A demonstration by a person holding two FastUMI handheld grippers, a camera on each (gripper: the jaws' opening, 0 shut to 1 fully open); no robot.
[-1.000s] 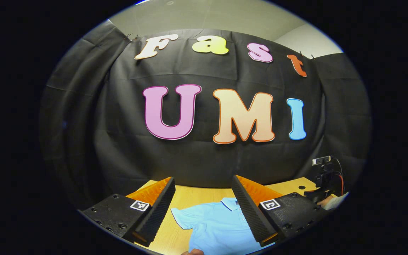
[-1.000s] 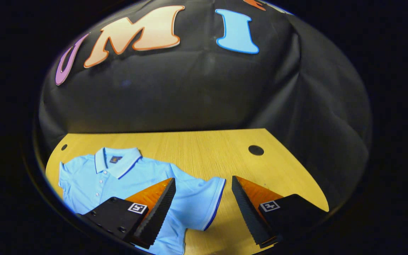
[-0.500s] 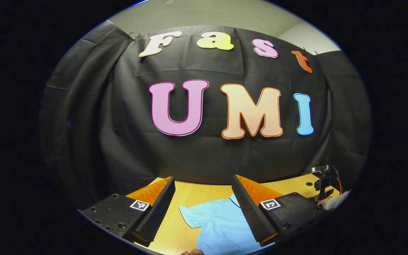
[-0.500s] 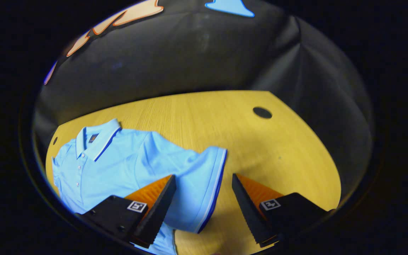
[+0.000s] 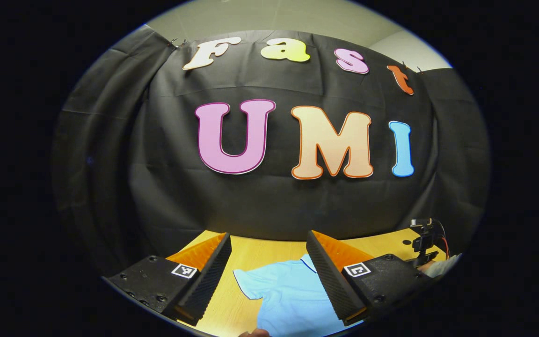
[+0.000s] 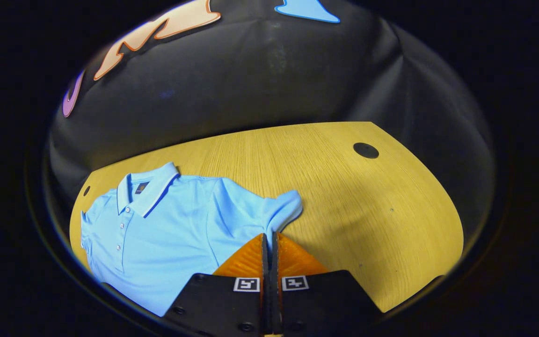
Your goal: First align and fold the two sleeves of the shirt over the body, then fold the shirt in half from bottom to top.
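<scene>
A light blue polo shirt [image 6: 171, 224] lies face up on the wooden table [image 6: 344, 196], collar toward the far wall. Its sleeve [image 6: 281, 210] on the right side of the right gripper view is bunched up. My right gripper [image 6: 269, 238] is shut on that sleeve's hem, the fingers pressed together with cloth between them. In the left gripper view, my left gripper [image 5: 268, 236] hangs open above the table's near side. The shirt [image 5: 288, 295] with its other sleeve lies below and between the fingers, untouched.
A round hole [image 6: 366, 150] is cut in the table at the far right, a smaller hole [image 6: 86, 190] at the far left. A dark device with a red cable [image 5: 424, 238] stands at the right of the left gripper view, a person's sleeve [image 5: 442, 267] under it.
My right gripper has shut on the sleeve's hem, and the sleeve has bunched up toward the body. The left gripper has barely shifted and stays open.
</scene>
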